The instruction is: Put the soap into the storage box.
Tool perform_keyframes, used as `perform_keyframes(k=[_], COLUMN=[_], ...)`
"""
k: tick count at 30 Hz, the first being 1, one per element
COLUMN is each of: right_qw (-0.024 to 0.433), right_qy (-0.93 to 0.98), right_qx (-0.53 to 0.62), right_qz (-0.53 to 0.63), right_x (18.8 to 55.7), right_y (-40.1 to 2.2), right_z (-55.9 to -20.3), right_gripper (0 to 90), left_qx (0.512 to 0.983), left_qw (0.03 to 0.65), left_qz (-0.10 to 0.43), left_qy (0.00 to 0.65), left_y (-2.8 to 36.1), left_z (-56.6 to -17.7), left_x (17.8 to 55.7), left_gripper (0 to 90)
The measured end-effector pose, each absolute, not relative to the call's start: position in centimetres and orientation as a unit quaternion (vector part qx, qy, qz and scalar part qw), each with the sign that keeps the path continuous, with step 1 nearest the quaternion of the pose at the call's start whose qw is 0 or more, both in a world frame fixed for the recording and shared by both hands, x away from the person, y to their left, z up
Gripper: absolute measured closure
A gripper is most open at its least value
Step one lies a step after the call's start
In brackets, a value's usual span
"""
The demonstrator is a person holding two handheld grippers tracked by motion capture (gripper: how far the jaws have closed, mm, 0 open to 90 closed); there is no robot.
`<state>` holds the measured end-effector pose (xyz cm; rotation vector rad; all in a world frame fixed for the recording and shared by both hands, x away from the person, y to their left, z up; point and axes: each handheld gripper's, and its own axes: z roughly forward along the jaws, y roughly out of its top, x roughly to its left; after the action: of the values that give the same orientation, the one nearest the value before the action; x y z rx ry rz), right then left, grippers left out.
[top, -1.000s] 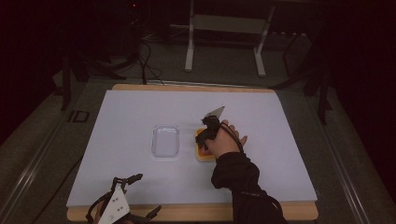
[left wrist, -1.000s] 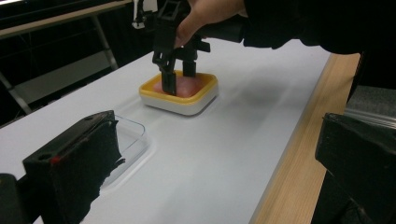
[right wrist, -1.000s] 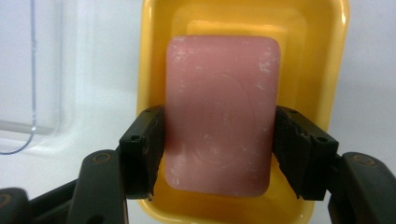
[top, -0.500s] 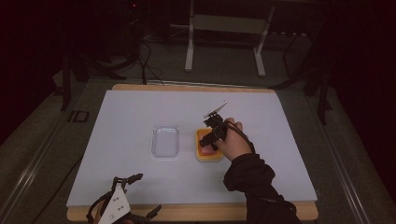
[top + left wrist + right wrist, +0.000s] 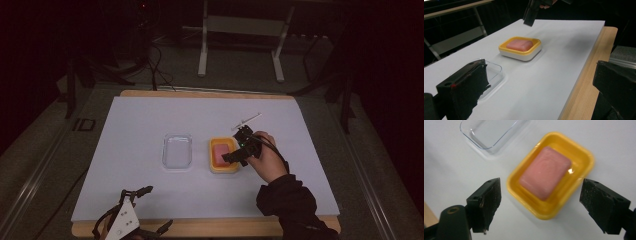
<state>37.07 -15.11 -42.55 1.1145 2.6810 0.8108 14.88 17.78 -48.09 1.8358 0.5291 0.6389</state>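
Rectangular pink soap bar lying flat inside a shallow yellow-rimmed rectangular tray with white base, right of table centre. Empty clear plastic rectangular lid lies just left of it, apart.

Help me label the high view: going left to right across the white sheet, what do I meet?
Left gripper → clear tray → yellow dish holding the pink block → right gripper and the hand holding it.

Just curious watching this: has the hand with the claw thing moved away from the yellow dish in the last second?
Yes. The right gripper has drifted rightward, uncovering the yellow dish.
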Motion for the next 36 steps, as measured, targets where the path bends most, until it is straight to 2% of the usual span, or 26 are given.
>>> perform_keyframes(k=[3,12,36], right_qw=[0.072,0.093,0.118], right_qy=[0.882,0.87,0.862], right_qx=[0.368,0.376,0.378], right_qz=[0.284,0.306,0.315], right_x=[36.6,35.2,31.2], right_y=[-16.4,-20.0,-25.4], right_z=[-42.4,-42.5,-46.6], right_gripper=[14.1,13.8,13.7], left_qx=[0.77,0.772,0.773], left_qw=[0.534,0.533,0.531], left_qz=[0.268,0.267,0.266], left_qy=[0.223,0.222,0.223], left_y=[17.8,17.6,17.6], left_z=[-48.1,-48.2,-48.2], left_x=[14.9,14.9,15.0], left_gripper=[0.5,0.5,0.5])
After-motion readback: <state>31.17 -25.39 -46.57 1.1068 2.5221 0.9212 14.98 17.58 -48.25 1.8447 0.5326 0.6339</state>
